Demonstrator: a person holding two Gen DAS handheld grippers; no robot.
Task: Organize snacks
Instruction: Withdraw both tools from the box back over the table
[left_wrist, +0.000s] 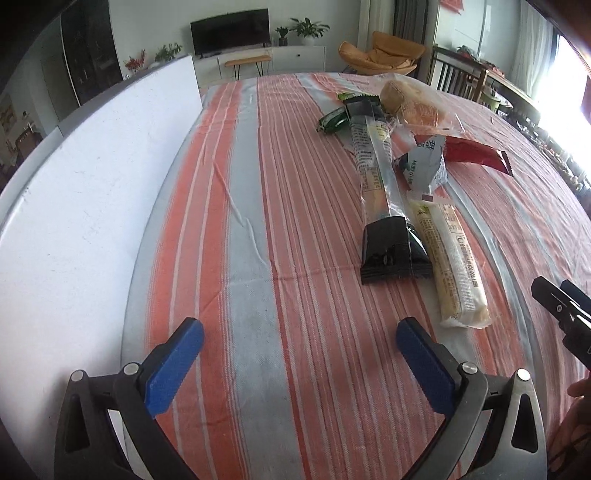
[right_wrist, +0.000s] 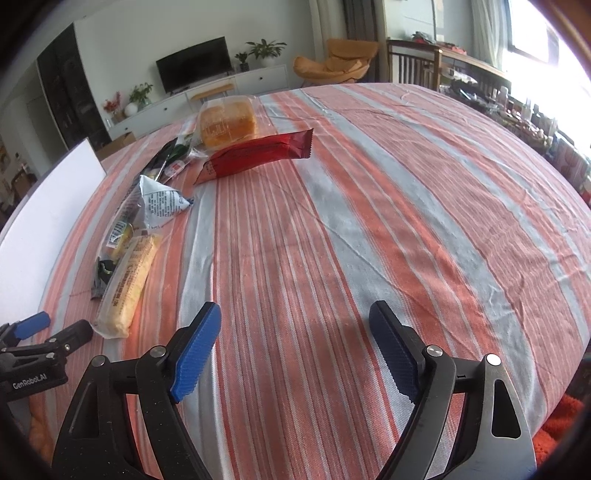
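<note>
At the far left a white board (left_wrist: 92, 177) lies along the bench (left_wrist: 295, 369) edge, on the striped cloth (right_wrist: 332, 221). Its face is bare; whether it is a tray or a box lid cannot be told.

Next comes the left gripper (left_wrist: 299, 339), spread wide over bare cloth and pinching nothing. It points down at the bench with the snacks ahead and to its right.

The snacks lie in a loose row running away from the person. Nearest is a pale bar (left_wrist: 447, 258) in a clear wrapper, just beside the left gripper's right finger. Touching it on the left is a long clear pack (left_wrist: 373, 166) with black ends. A small grey pouch (left_wrist: 424, 162) leans on that pack, a green packet (left_wrist: 332, 120) lies at its far end, a bagged bread loaf (right_wrist: 227, 122) sits beyond, and a red bar (right_wrist: 258, 153) lies to the right, apart from the pouch.

Further right, the right gripper (right_wrist: 295, 343) is also spread, over empty cloth, well clear of every snack.

This looks like the start of a pick: nothing is held and none of the snacks looks sorted yet. The pale bar seems the likely first target, being closest. Taking it calls for the left gripper to shift right and straddle the bar across its narrow width, low enough for the pads to catch the slippery wrapper without nudging the long pack alongside.
</note>
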